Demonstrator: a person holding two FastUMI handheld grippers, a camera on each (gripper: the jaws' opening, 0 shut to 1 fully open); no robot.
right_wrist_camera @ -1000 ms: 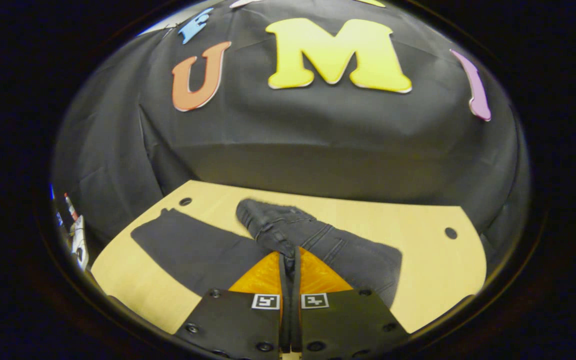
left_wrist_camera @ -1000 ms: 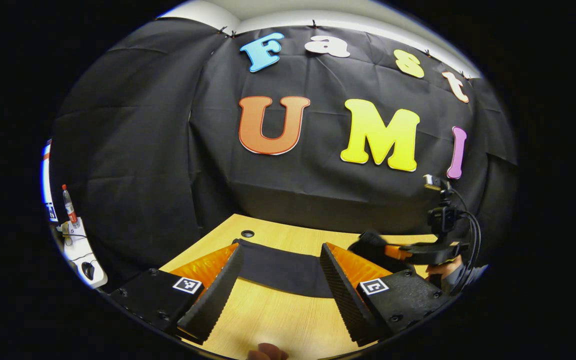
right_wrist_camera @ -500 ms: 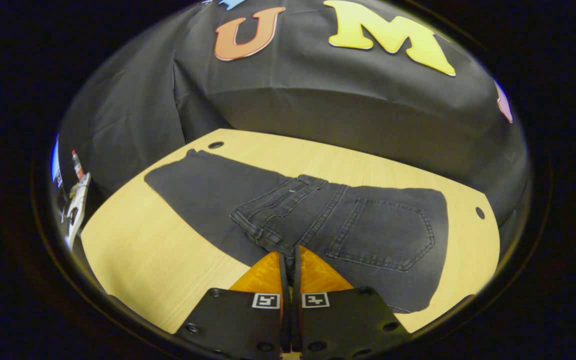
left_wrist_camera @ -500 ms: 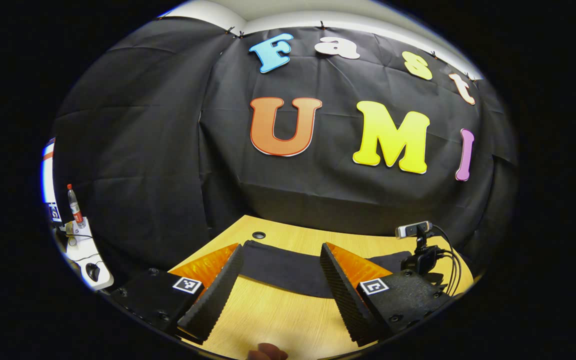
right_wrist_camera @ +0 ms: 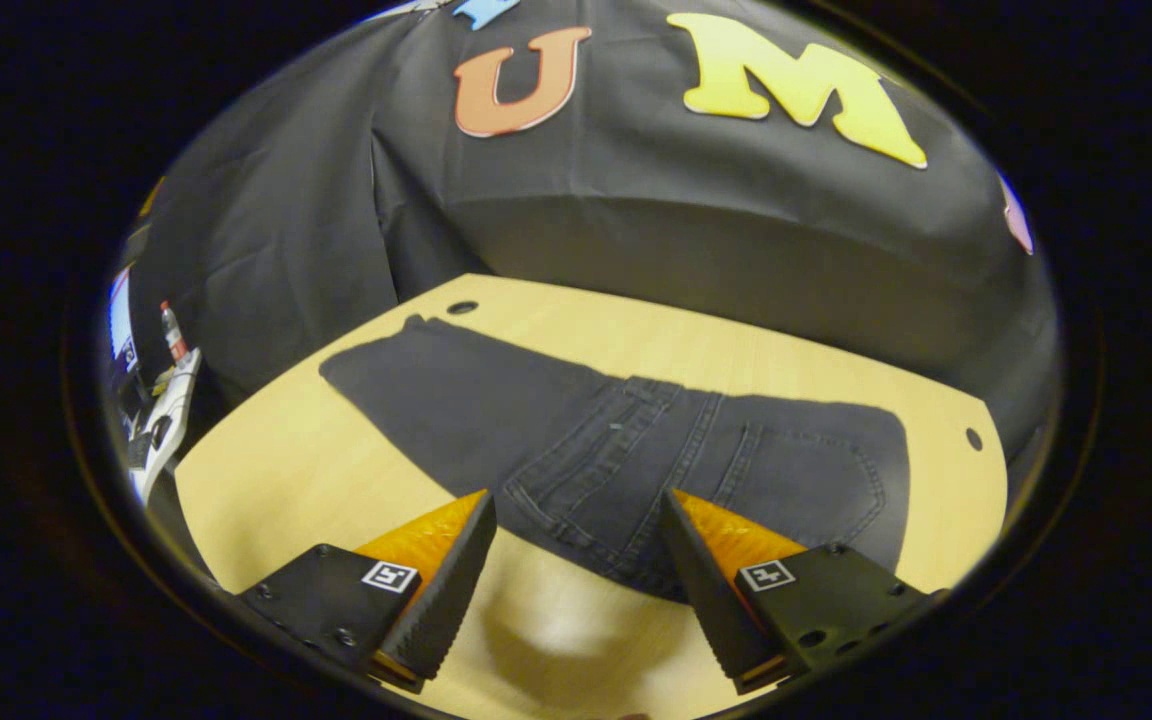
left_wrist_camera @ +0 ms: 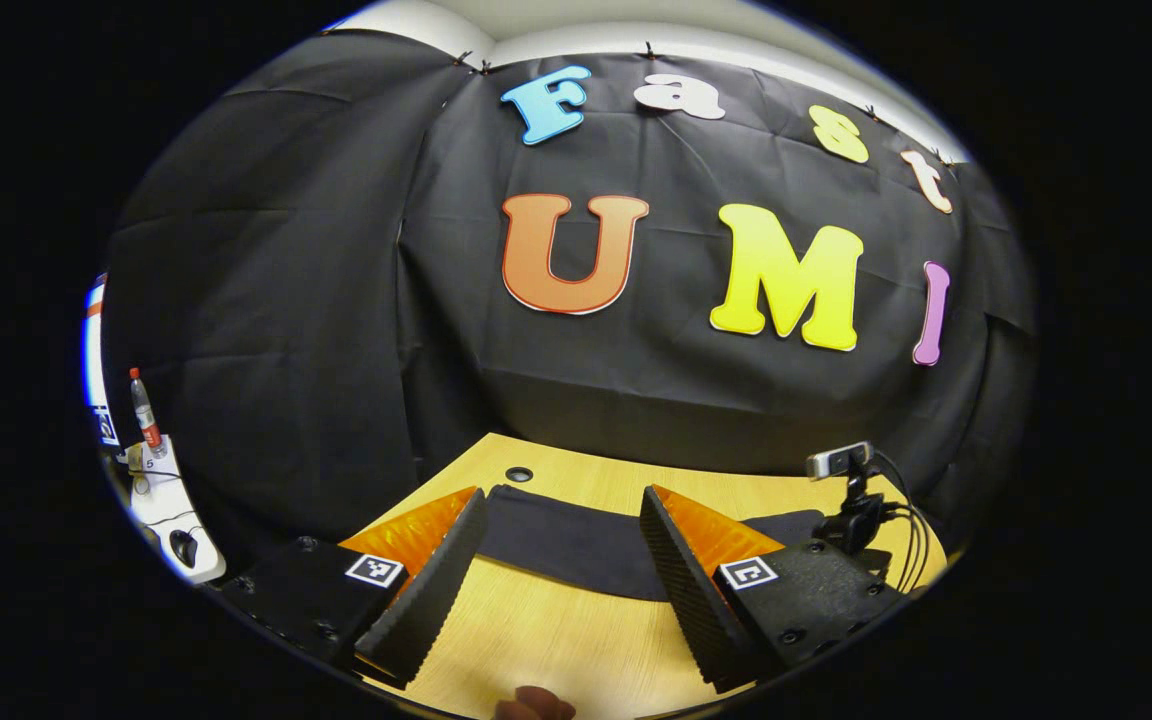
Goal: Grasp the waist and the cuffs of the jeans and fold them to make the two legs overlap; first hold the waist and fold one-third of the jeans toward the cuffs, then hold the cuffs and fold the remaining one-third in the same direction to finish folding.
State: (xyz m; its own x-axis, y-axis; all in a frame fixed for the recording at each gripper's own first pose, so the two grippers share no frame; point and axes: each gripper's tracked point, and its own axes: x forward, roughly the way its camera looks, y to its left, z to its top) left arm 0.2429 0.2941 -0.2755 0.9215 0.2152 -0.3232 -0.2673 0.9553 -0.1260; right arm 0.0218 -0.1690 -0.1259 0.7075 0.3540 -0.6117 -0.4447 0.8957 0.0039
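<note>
The dark jeans (right_wrist_camera: 626, 440) lie flat on the wooden bench (right_wrist_camera: 276, 470), waist part folded over the legs, a back pocket facing up. Bare wood lies all around the jeans. The right tool (right_wrist_camera: 576, 560) is wide apart just above the waist edge. The left tool (left_wrist_camera: 556, 560) is wide apart too, near the leg end.

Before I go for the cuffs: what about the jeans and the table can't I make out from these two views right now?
- Cuffs: in the right gripper view the far end of the jeans is too small and dark to tell the edges apart.
- Waist: in the left gripper view, the left gripper's right finger covers it.
- Table's near edge: cut off at the bottom in both views.
</note>
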